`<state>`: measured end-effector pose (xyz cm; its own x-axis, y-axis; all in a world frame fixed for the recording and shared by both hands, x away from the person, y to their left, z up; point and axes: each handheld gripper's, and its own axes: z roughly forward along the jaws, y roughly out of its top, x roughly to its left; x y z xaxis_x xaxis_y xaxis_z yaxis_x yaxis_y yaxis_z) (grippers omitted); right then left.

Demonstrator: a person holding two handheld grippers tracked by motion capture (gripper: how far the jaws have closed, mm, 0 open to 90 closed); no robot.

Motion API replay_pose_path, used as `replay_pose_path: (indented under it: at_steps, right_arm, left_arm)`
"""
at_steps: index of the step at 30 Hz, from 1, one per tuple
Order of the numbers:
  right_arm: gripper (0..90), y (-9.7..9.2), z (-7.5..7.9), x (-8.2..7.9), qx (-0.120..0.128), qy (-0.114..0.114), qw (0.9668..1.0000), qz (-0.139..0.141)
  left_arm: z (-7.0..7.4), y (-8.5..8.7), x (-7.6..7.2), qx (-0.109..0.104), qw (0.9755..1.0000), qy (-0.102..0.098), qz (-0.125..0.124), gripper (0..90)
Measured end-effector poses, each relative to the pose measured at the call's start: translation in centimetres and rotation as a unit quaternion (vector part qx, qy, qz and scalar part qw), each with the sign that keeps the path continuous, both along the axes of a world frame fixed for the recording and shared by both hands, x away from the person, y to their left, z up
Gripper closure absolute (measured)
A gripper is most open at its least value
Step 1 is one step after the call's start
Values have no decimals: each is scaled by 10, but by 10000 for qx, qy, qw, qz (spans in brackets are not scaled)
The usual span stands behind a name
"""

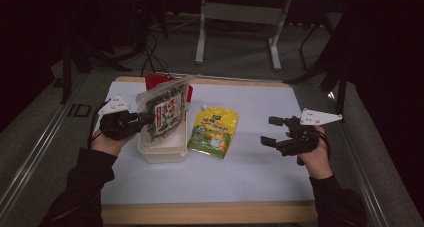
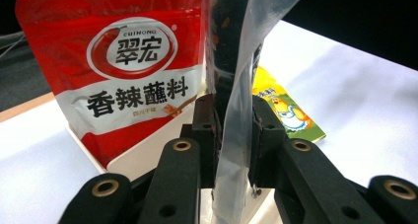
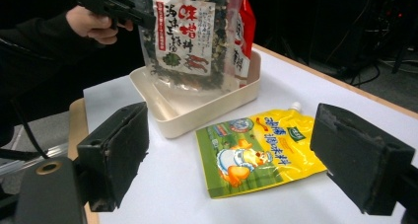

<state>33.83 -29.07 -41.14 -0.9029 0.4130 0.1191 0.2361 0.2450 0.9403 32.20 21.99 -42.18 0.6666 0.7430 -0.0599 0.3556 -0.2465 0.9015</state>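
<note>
My left gripper (image 1: 148, 118) is shut on the edge of a clear bag of dark dried seaweed mix (image 1: 165, 112), held upright over the cream tray (image 1: 165, 154). In the left gripper view the bag's clear edge (image 2: 236, 135) is pinched between the jaws. A red seasoning pouch (image 2: 123, 71) stands in the tray behind it, seen too in the high view (image 1: 159, 79). A yellow-green spouted pouch (image 1: 214, 131) lies flat on the white table right of the tray. My right gripper (image 1: 270, 131) hovers open at the right, with the yellow pouch (image 3: 259, 152) ahead of its jaws.
The white tabletop (image 1: 250, 172) has a wooden front edge (image 1: 210, 213). Beyond the table's far edge stand the legs of another table (image 1: 201, 32) and cables on the floor. Dark equipment stands at both sides.
</note>
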Motion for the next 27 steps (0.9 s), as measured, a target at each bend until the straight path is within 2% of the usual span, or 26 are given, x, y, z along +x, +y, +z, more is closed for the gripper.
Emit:
replay_pose_path:
  at_steps: [7,9,11,14,18,19,22,27]
  right_arm:
    - [146,2,-1,-1,-32,-13,10000,36]
    - [146,3,-1,-2,-46,-8,10000,41]
    - [146,3,-2,-3,-53,-18,10000,54]
    - [148,3,-3,-3,-71,-33,10000,49]
    - [151,3,-3,-3,-79,-47,9999,42]
    - [151,4,-3,-3,-72,-67,9999,42]
    - [151,5,-3,-4,-115,-136,9998,60]
    - [154,8,-7,-3,-228,-82,9997,104]
  left_arm:
    - [-14,10,1,-302,9995,-99,22,789]
    - [-21,10,1,-293,9995,-60,71,789]
    - [-35,10,2,-236,9997,59,62,788]
    - [-46,20,-1,-516,9984,72,204,788]
    - [-58,35,3,-1031,9936,237,393,783]
    - [-59,36,4,-1076,9930,258,403,781]
    - [-60,39,8,-1081,9927,269,451,771]
    - [-55,33,5,-755,9949,205,642,732]
